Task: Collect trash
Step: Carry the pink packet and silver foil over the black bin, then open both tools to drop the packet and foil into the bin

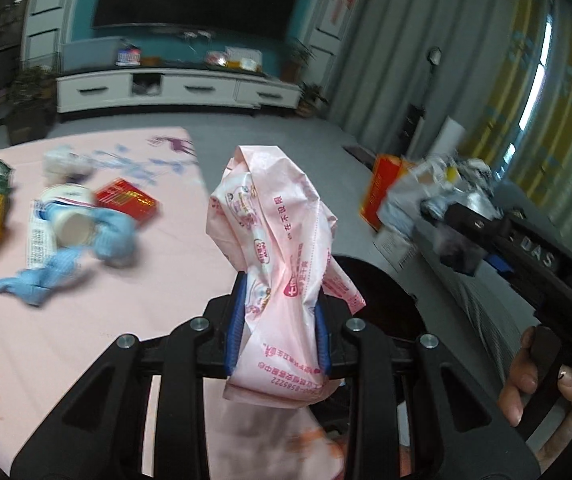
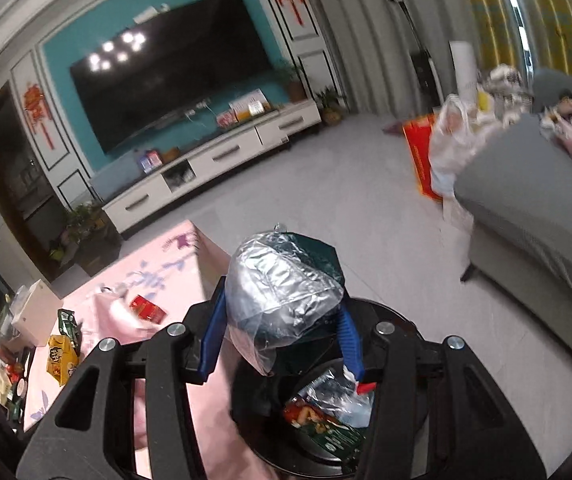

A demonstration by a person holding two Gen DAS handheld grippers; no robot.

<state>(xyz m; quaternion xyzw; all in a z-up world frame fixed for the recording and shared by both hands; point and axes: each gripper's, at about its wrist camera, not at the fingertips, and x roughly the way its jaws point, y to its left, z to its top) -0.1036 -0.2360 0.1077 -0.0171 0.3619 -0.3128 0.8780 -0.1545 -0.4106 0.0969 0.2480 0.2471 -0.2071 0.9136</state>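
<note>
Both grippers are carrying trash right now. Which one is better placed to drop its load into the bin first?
Right. The right gripper holds its silver foil bag directly above the open black bin, which already holds wrappers. The left gripper, clamping the pink wrapper, has the bin only behind and to its right.

Teal wall [image 2: 65, 54] behind a dark television [image 2: 173, 68]; white low cabinet [image 2: 213, 160] below; pale tiled floor [image 2: 346, 208]; grey sofa [image 2: 534, 216]; grey curtains [image 1: 414, 40].
</note>
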